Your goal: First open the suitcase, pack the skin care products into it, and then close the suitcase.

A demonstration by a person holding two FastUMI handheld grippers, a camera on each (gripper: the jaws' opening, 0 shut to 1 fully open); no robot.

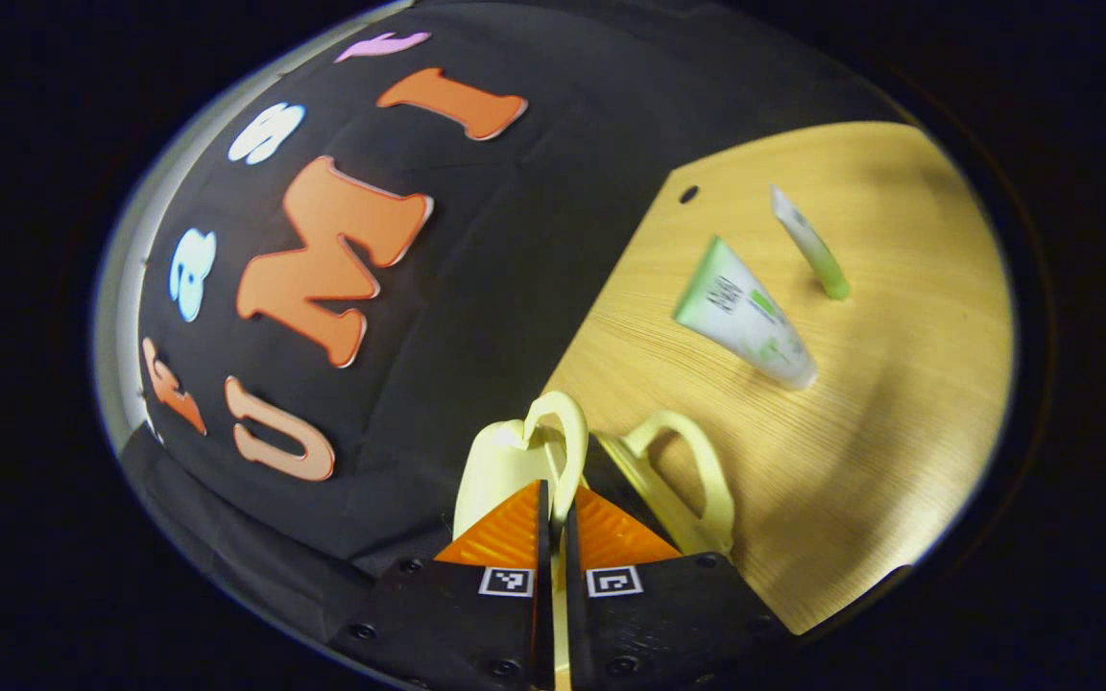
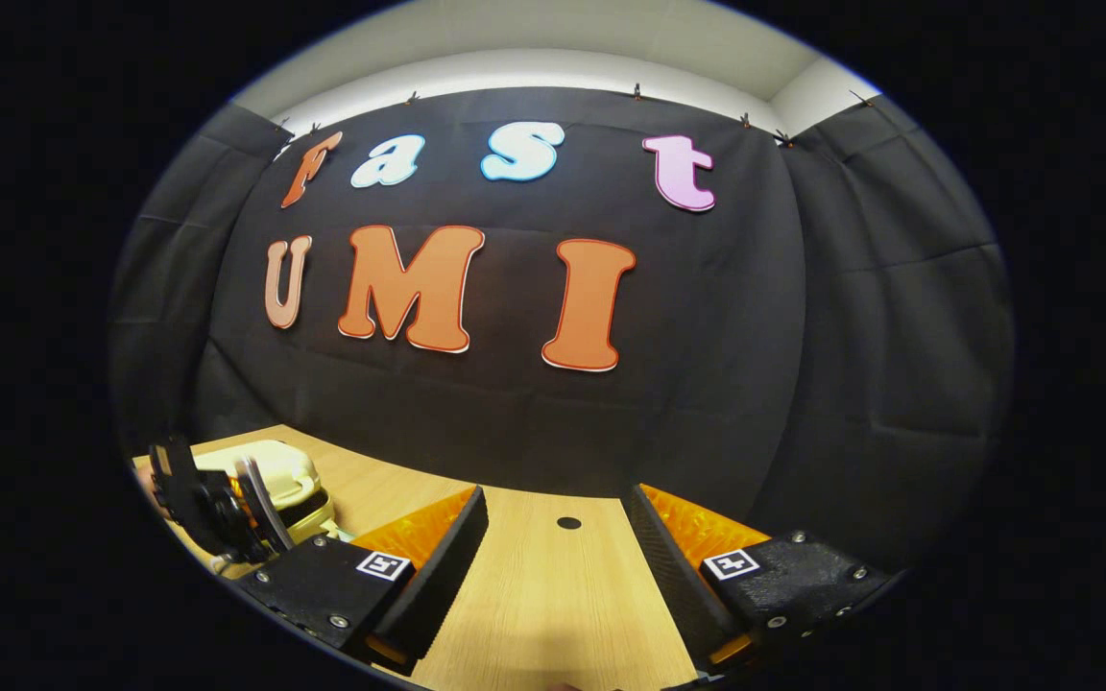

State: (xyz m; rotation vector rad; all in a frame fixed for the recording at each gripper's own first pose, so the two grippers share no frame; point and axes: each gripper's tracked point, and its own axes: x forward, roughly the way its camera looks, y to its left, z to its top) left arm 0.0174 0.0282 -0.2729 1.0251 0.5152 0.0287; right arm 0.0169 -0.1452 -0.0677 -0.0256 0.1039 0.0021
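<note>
We see the left tool (image 1: 553, 523) nearly closed, both fingers pinching one pale yellow handle (image 1: 567, 451) of the suitcase (image 1: 500, 470); a second matching handle (image 1: 697, 480) stands free just beside. The suitcase is small, glossy and cream-yellow, at the desk (image 1: 860, 451) edge. Two green-and-white tubes (image 1: 745, 317) lie farther out, apart. The right tool (image 2: 553, 537) is spread wide, holding nothing, over bare desk.

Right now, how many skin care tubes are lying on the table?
2. A wide green-and-white tube lies on the wooden table beyond the pale yellow suitcase; a slimmer green-capped tube lies just past it. Others could be hidden behind the suitcase.
</note>
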